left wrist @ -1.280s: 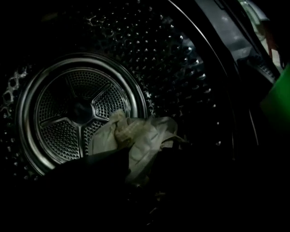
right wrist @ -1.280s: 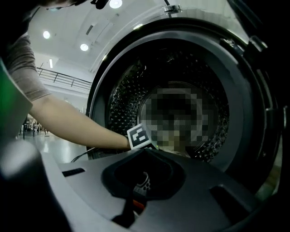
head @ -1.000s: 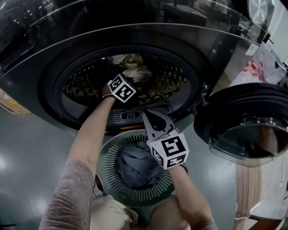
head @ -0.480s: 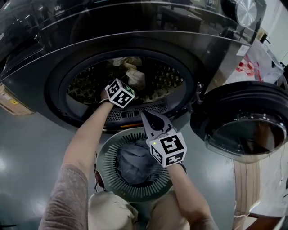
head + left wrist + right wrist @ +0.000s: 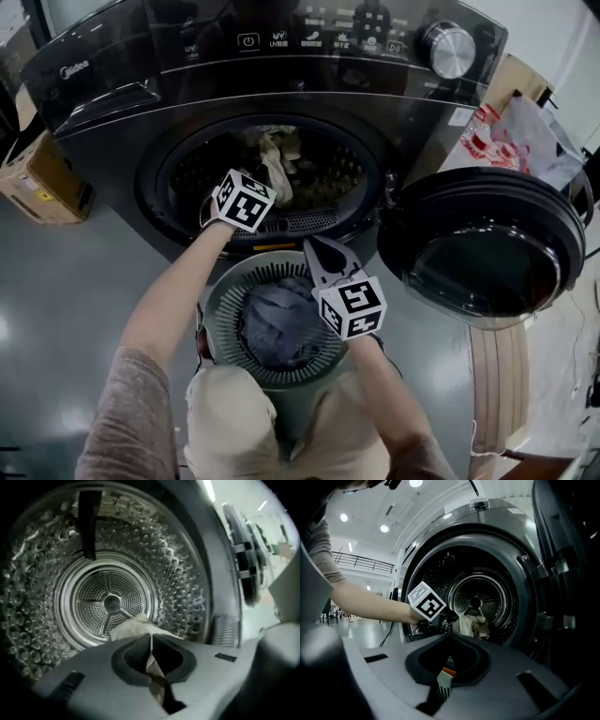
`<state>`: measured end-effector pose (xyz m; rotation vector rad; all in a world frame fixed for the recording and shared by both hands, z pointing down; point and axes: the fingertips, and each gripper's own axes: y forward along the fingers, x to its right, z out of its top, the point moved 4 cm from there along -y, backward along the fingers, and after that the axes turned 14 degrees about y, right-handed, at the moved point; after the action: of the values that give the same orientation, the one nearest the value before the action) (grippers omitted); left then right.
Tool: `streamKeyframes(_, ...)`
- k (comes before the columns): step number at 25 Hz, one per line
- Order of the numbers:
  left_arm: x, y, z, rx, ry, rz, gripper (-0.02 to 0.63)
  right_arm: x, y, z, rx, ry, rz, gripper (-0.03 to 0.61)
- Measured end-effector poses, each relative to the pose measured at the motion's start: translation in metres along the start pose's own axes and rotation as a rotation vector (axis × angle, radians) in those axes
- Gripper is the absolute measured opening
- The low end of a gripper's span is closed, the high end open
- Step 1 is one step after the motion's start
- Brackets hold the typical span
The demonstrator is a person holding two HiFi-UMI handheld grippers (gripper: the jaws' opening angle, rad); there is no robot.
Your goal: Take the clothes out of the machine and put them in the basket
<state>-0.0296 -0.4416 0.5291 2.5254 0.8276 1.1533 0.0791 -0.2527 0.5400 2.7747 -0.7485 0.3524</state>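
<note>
The dark front-loading machine stands with its drum mouth open. My left gripper is at that mouth, shut on a cream cloth that hangs from its tips. In the left gripper view the cloth is pinched between the jaws in front of the steel drum. The round slatted basket sits on the floor below the opening, with blue-grey clothes inside. Over its far rim my right gripper is shut and holds nothing. The right gripper view shows its closed tips, the left gripper and the cloth.
The round machine door hangs open to the right of the basket. A cardboard box sits on the floor at the left. A plastic bag lies at the right behind the door. A wooden strip runs along the floor at the lower right.
My left gripper has pulled back out of the drum toward the opening and risen, bringing the cream cloth with it. The right gripper has shifted slightly over the basket.
</note>
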Motion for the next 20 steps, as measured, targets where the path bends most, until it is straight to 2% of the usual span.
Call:
streamKeyframes(6, 0.029, -0.064, 0.011, 0.028, 0.03, -0.029, 0.014, -0.006, -0.032, 0.003, 0.009, 0.009, 0.014, -0.003)
streamKeyframes(13, 0.053, -0.138, 0.043, 0.094, 0.026, -0.068, 0.014, -0.003, -0.062, 0.01, 0.017, 0.007, 0.018, -0.003)
streamKeyframes(17, 0.063, -0.179, 0.056, 0.119, 0.013, -0.081, 0.014, 0.0, -0.071, 0.017, 0.02, 0.003, 0.025, -0.003)
streamKeyframes(20, 0.075, -0.208, 0.062, 0.143, -0.034, -0.121, 0.012, 0.001, -0.073, 0.023, 0.011, -0.013, 0.041, -0.003)
